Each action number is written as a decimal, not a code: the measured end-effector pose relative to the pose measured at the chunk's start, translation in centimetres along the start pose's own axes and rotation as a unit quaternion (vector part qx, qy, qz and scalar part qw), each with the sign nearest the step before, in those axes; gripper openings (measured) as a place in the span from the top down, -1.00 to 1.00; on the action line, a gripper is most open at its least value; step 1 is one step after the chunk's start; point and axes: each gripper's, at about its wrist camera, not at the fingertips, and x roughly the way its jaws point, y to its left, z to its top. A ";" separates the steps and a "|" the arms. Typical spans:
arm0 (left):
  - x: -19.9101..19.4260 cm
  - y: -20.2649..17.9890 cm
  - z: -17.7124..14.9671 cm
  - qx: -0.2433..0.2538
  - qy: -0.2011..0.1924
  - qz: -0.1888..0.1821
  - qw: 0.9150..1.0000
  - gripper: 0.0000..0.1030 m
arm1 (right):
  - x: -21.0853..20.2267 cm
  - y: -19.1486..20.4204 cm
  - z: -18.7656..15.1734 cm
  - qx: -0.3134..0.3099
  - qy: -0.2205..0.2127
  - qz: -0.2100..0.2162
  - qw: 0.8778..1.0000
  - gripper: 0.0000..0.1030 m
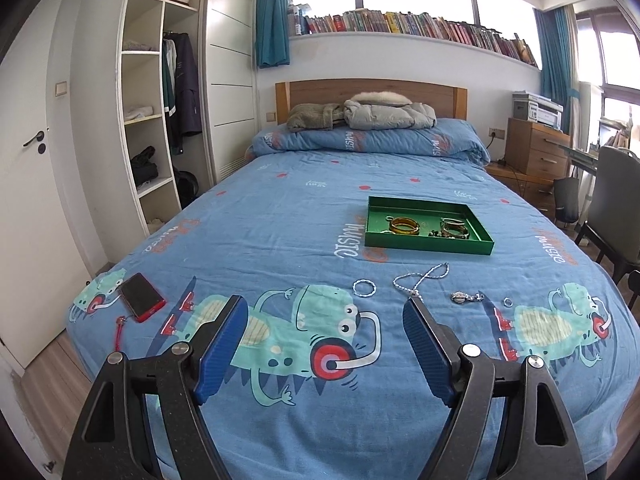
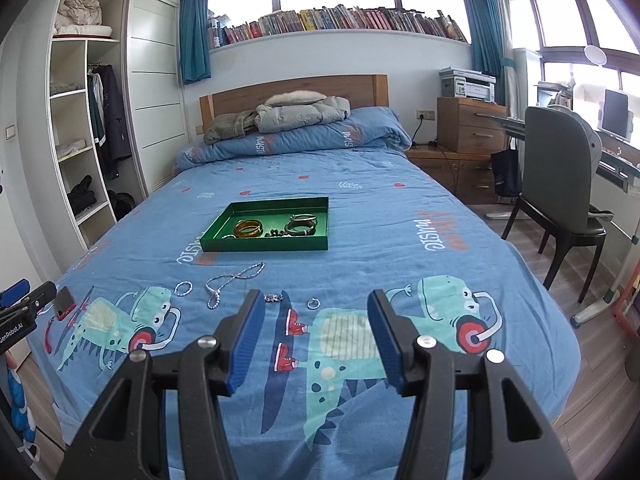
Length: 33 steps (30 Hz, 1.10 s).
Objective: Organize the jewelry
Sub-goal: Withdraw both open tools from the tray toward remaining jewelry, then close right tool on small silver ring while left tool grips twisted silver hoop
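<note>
My left hand-held gripper point(image 1: 325, 314) and right hand-held gripper point(image 2: 316, 308) both gape empty. Silver jewelry point(image 1: 416, 280) lies just ahead on the bed point(image 1: 280, 240); the green tray point(image 1: 430, 244) sits beyond.

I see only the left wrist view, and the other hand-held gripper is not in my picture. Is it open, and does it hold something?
Observer: The right hand-held gripper is open. Nothing is between its fingers, and only the bedspread shows below it.
Operator: Which jewelry lies nearest in front of it?
Observer: The small ring lies just beyond its fingertips, about midway between them, untouched.
Operator: And the clasp piece?
Observer: In the right wrist view the clasp piece shows just beside the tip of the finger on the picture's left. I cannot tell whether they touch.
</note>
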 end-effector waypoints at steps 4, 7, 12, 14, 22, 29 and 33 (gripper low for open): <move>1.4 0.9 -0.6 -0.008 0.011 0.002 1.000 -0.54 | 1.1 -0.7 -0.4 0.005 0.007 0.003 1.000 0.00; 2.9 1.0 -1.1 -0.006 0.023 0.002 1.000 -0.54 | 2.2 -1.1 -0.9 0.010 0.015 0.007 1.000 0.00; 5.8 0.8 -1.7 -0.010 0.049 -0.002 0.999 -0.54 | 4.7 -1.8 -1.7 0.017 0.037 0.010 0.999 0.00; 7.2 0.4 -2.0 -0.007 0.057 -0.004 0.998 -0.54 | 5.8 -2.1 -2.1 0.018 0.046 0.012 0.999 0.00; 15.0 -1.5 -2.4 0.007 0.099 -0.026 0.995 -0.54 | 12.6 -2.1 -3.1 0.006 0.095 0.027 0.995 0.00; 21.9 -3.7 -2.4 0.025 0.123 -0.036 0.991 -0.54 | 20.9 -1.9 -3.9 -0.001 0.140 0.042 0.989 0.02; 25.3 -4.4 -2.5 0.026 0.140 -0.037 0.989 -0.54 | 24.8 -1.6 -4.4 0.001 0.160 0.052 0.986 0.03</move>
